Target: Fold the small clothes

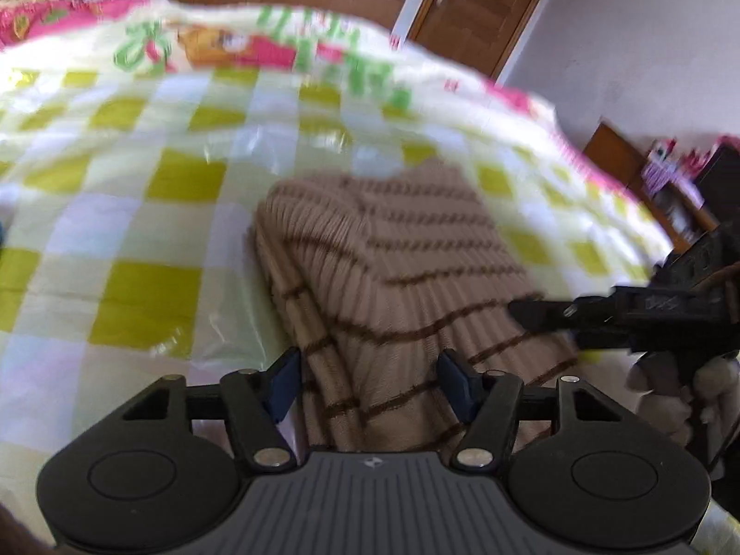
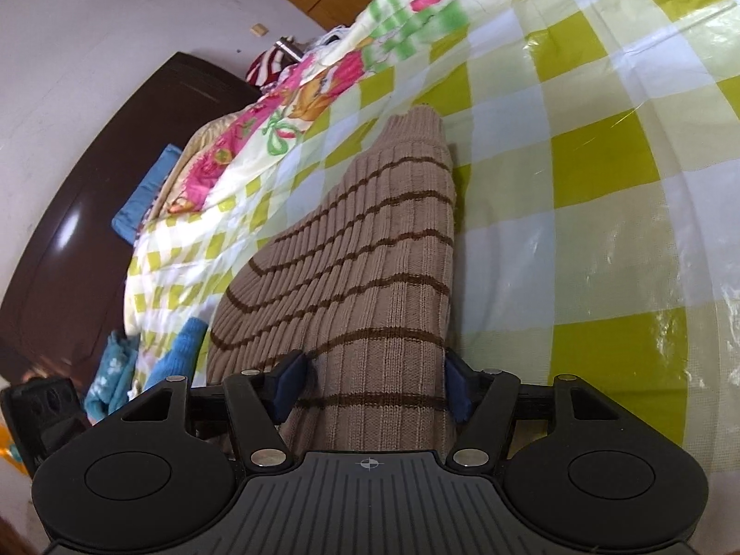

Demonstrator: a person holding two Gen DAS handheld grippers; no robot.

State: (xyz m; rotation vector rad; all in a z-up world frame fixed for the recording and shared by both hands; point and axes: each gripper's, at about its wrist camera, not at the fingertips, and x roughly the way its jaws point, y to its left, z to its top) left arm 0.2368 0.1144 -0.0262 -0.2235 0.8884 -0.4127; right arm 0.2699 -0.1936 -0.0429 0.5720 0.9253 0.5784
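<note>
A beige ribbed sweater with thin brown stripes [image 1: 397, 249] lies folded into a long strip on a green-and-white checked plastic sheet [image 1: 152, 185] spread over a bed. In the left wrist view my left gripper [image 1: 370, 386] straddles the sweater's near end. Its blue pads [image 1: 284, 384] stand apart and the knit lies flat between them. One black finger [image 1: 545, 312] of the other gripper reaches in from the right over the sweater's edge. In the right wrist view my right gripper [image 2: 372, 386] stands wide, one pad on each side of the sweater [image 2: 370, 249], without pinching it.
A floral pink and green quilt [image 1: 277, 41] is bunched at the far side of the sheet. Blue knitted garments [image 2: 115, 370] lie by the bed's edge near a dark headboard [image 2: 69, 231]. Wooden wardrobe doors [image 1: 481, 4] and a cluttered shelf [image 1: 670, 175] stand beyond.
</note>
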